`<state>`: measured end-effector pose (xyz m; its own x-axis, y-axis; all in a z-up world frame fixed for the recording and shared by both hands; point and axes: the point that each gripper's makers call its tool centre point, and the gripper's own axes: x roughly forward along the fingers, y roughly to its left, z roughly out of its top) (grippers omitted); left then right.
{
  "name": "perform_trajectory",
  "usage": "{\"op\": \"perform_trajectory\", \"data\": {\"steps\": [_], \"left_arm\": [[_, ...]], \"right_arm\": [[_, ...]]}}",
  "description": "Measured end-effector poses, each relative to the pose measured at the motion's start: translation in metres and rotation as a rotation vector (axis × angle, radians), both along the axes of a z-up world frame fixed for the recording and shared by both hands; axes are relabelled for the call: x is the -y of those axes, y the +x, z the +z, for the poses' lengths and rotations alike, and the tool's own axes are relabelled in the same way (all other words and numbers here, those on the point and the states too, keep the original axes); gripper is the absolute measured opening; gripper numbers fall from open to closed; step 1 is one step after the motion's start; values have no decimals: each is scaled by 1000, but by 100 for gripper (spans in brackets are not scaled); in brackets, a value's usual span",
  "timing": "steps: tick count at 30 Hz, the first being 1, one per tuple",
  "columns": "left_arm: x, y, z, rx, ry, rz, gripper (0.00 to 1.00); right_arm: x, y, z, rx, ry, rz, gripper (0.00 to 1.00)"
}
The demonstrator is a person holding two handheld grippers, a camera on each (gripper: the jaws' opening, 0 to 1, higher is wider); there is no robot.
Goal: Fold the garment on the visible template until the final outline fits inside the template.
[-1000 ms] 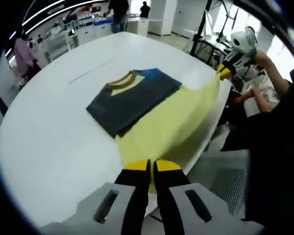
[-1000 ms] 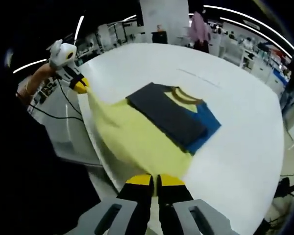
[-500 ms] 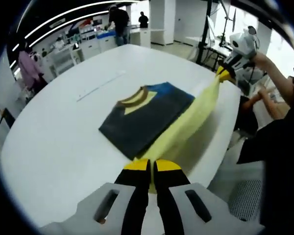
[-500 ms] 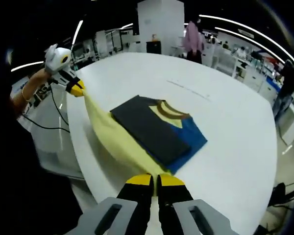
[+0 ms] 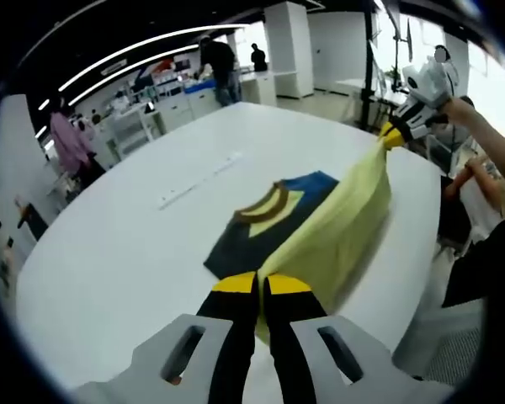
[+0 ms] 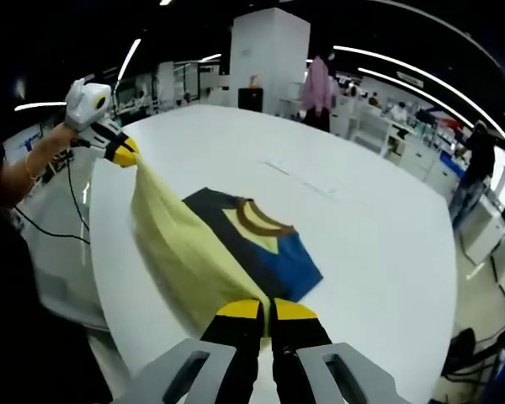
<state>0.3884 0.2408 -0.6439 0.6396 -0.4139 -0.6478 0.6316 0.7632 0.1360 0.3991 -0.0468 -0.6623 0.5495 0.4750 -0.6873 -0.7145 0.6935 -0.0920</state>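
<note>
**Hem lifted for the bottom fold**

On the white round table (image 5: pixel 109 252), toward its near edge, lies the garment (image 5: pixel 273 223): dark grey and blue at the collar end, flat on the surface, with its yellow lower part (image 6: pixel 181 252) raised off the table and stretched between the two grippers. The left gripper (image 5: pixel 259 284) has its jaws closed on one hem corner at six o'clock of its own view; the right gripper (image 6: pixel 259 310) is likewise clamped on the other corner. Each appears in the other's view, the right near two o'clock in the left gripper view, the left near ten o'clock in the right gripper view.

I judge the step to be the bottom-up fold. Next, both corners should travel together over the collar end and be laid down evenly. A faint line at twelve o'clock of the garment (image 5: pixel 198 177) may be the template edge; I cannot tell.

People stand at benches beyond the table.
</note>
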Motion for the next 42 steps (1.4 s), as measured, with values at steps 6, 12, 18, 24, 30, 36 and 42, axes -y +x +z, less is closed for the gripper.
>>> {"op": "perform_trajectory", "data": {"steps": [6, 12, 18, 24, 30, 36, 42], "left_arm": [[1, 24, 9, 69, -5, 14, 0], [0, 44, 18, 128, 6, 31, 0], [1, 64, 19, 162, 16, 51, 0], [1, 86, 4, 193, 76, 33, 0], [-4, 112, -27, 143, 3, 86, 0], [-7, 130, -56, 107, -25, 103, 0], [-9, 146, -86, 80, 7, 101, 0]], "right_arm": [[0, 26, 5, 76, -48, -10, 0], [-1, 51, 18, 158, -50, -46, 0], [-2, 76, 10, 196, -83, -77, 0], [1, 97, -11, 195, -116, -99, 0], [1, 117, -38, 170, -114, -121, 0], [0, 132, -71, 119, -112, -156, 0], [-2, 144, -98, 74, -132, -153, 0]]}}
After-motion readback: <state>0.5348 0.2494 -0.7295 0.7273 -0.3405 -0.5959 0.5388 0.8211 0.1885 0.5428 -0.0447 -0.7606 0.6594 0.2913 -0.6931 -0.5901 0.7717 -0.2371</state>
